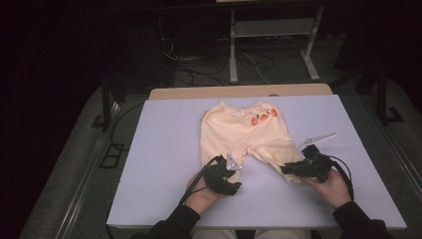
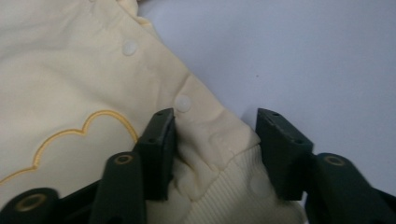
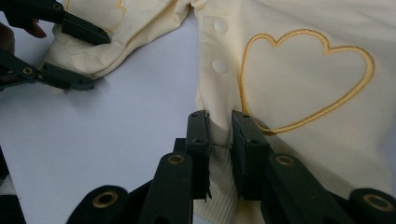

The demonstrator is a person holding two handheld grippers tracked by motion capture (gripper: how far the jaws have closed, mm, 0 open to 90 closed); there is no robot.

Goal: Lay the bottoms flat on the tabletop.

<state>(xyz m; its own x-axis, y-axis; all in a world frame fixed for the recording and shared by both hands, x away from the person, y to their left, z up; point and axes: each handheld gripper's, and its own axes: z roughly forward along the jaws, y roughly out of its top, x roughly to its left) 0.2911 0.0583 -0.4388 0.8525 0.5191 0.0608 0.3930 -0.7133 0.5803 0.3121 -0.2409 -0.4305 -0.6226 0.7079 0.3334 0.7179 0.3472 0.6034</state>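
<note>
Trousers [image 1: 244, 132] — cuffs between both grippers

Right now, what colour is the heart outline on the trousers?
Golden yellow heart outline on pale yellow trousers; right gripper view.

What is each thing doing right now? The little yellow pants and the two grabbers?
yellow baby pants: lying flat on the table, both leg cuffs between gripper fingers.
left gripper: part open around the left leg cuff; one finger touches cloth, the other stands clear.
right gripper: shut, pinching a fold of the right leg by the heart outline.
snaps: fastened, as far as shows.
</note>
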